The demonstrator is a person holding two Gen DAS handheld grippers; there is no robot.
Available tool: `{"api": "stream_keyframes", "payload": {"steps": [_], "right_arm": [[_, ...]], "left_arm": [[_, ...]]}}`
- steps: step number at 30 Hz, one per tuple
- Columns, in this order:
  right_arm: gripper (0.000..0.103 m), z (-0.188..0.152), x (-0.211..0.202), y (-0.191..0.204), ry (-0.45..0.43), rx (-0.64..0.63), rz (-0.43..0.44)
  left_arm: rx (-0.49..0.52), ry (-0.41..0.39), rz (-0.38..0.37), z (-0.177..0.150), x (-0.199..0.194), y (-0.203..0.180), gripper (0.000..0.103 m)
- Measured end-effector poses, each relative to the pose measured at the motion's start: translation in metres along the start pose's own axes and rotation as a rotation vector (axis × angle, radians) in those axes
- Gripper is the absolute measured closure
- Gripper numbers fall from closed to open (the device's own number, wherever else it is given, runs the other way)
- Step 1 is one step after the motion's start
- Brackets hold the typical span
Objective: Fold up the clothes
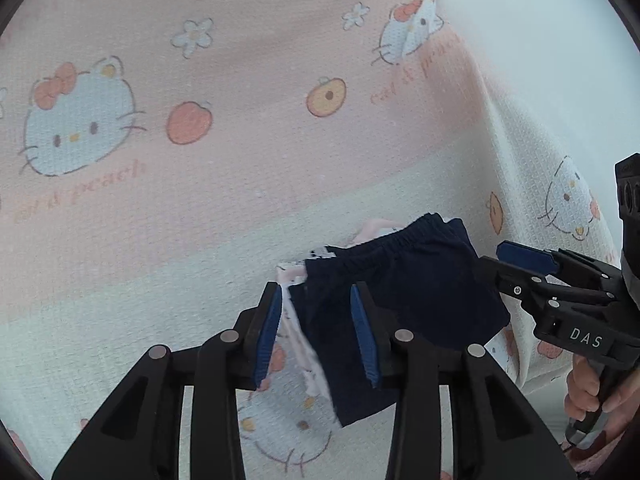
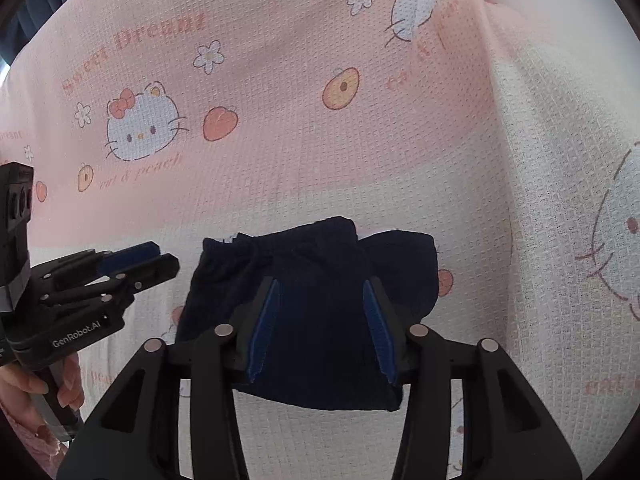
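Observation:
Small dark navy shorts (image 1: 404, 300) with an elastic waistband lie folded on the cat-print blanket (image 1: 240, 160). A white and pink printed layer shows at their left edge. My left gripper (image 1: 316, 292) is open, its jaws just above the shorts' left part, holding nothing. My right gripper (image 2: 324, 284) is open and sits low over the shorts (image 2: 312, 312), holding nothing. The right gripper also shows at the right of the left wrist view (image 1: 524, 260). The left gripper shows at the left of the right wrist view (image 2: 140, 258).
The pink and white blanket (image 2: 360, 140) with cat faces, peaches and flowers covers the whole surface. Its right edge drops off beside a plain white area (image 1: 540, 40). The person's hands (image 1: 588, 392) hold the gripper handles.

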State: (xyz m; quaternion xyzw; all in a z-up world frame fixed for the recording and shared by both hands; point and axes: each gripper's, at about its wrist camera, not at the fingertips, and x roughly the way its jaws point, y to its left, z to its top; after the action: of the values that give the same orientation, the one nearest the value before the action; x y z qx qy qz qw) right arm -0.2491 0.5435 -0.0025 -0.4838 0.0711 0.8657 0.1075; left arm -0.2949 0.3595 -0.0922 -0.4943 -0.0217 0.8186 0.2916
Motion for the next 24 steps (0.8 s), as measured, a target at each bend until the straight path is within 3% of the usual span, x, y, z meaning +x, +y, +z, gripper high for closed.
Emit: {"api": "stream_keyframes", "payload": {"steps": [1,2,6,10,11,13,15,19,22,24], "right_arm": [[0.028,-0.001,-0.004,0.007,-0.013,0.012,-0.011],[0.022,-0.005,-0.007,0.014,-0.028,0.024,-0.020],[0.020,-0.026,-0.006,0.055,-0.051,0.040,0.013],[0.008,-0.028,-0.006,0.104,-0.041,-0.016,0.030],[0.007,-0.027,-0.005,0.115,-0.034,-0.032,0.024],[0.006,-0.026,-0.006,0.135,-0.018,-0.051,0.020],[0.000,-0.029,-0.011,0.152,-0.014,-0.052,0.017],[0.000,-0.033,-0.028,0.187,-0.052,-0.071,-0.011],[0.000,-0.036,-0.053,0.210,-0.113,-0.052,-0.045],[0.000,-0.038,-0.072,0.222,-0.144,-0.035,-0.045]], "left_arm": [[-0.020,-0.013,0.029,0.001,-0.009,0.011,0.056],[-0.041,-0.026,0.058,0.002,-0.017,0.023,0.055],[-0.123,-0.079,0.173,0.006,-0.052,0.068,0.052],[-0.195,-0.113,0.266,0.013,-0.085,0.111,0.044],[-0.202,-0.115,0.285,0.013,-0.092,0.119,0.041],[-0.215,-0.133,0.316,0.011,-0.109,0.134,0.018],[-0.227,-0.163,0.343,0.007,-0.130,0.147,0.009],[-0.261,-0.201,0.388,0.010,-0.176,0.174,0.005],[-0.280,-0.237,0.491,-0.011,-0.206,0.188,0.003],[-0.316,-0.268,0.521,-0.027,-0.236,0.197,0.003]]}}
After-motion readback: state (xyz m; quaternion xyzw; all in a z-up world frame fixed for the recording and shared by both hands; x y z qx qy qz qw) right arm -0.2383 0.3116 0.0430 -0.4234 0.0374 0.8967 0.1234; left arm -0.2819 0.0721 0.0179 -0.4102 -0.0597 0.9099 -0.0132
